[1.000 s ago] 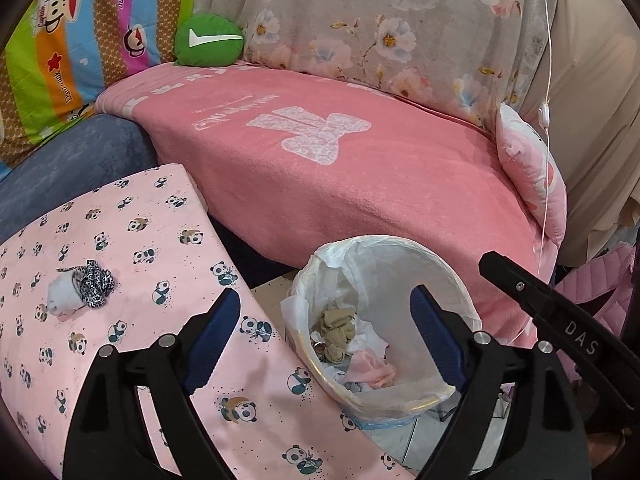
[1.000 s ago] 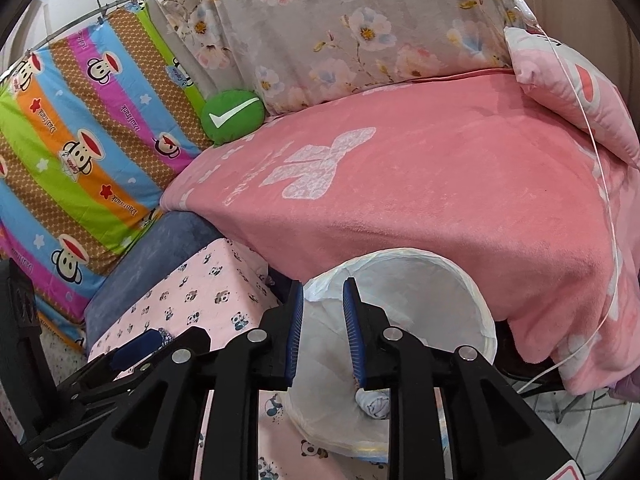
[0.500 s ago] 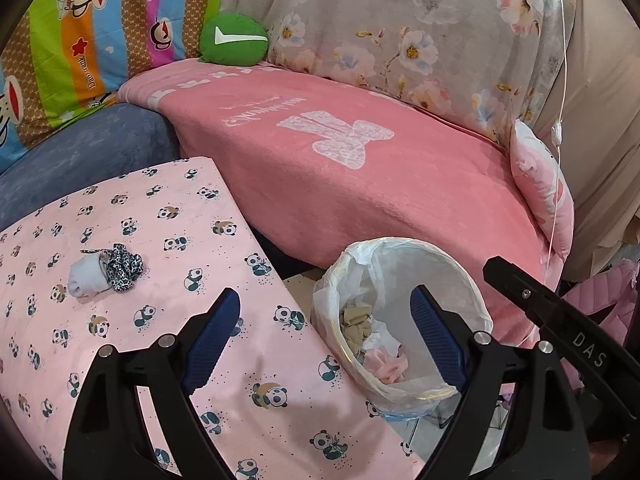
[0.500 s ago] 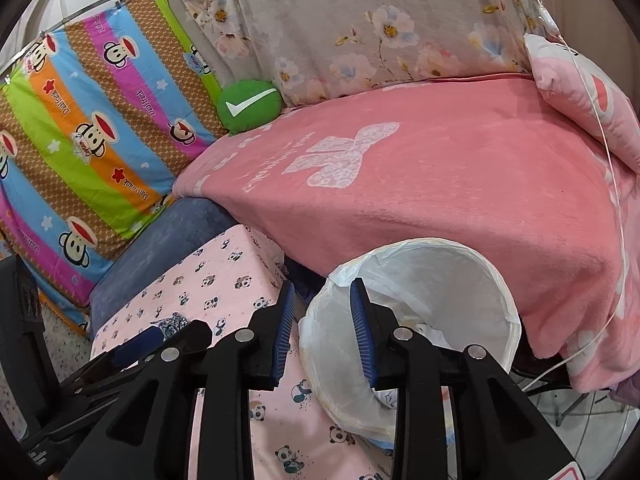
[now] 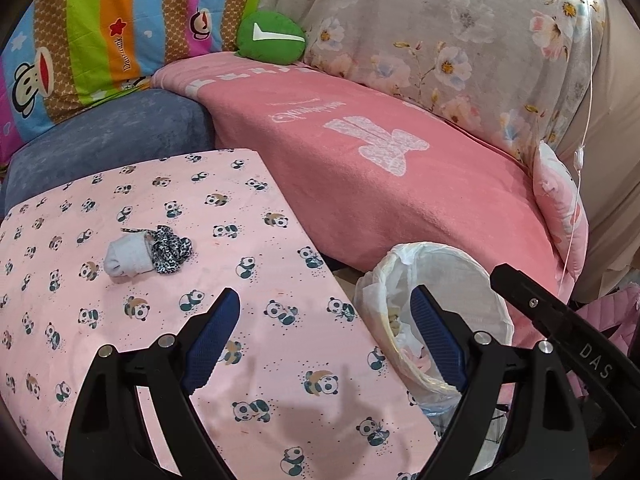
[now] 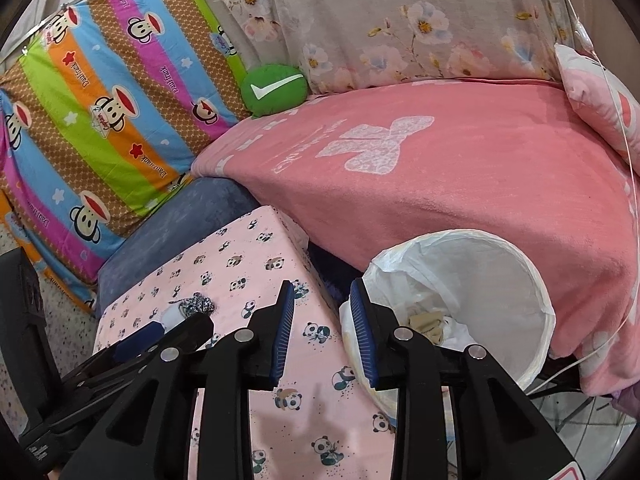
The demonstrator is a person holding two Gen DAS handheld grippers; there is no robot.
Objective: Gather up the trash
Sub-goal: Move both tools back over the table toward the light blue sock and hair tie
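Observation:
A crumpled bundle of white and black-spotted trash lies on the pink panda-print table, left of centre; it shows small in the right wrist view. A white-lined trash bin stands right of the table, against the sofa, with tan and pink scraps inside; it also shows in the right wrist view. My left gripper is open wide and empty above the table's right edge. My right gripper is open a little and empty, between table and bin.
A pink blanket covers the sofa behind the bin. A green cushion, a striped monkey-print cloth and a floral cover stand at the back. A blue cushion borders the table. A white cord hangs at right.
Both grippers moved left and back from over the bin toward the table. The right jaws opened a little wider. The trash bundle sits nearer the centre of the left view.

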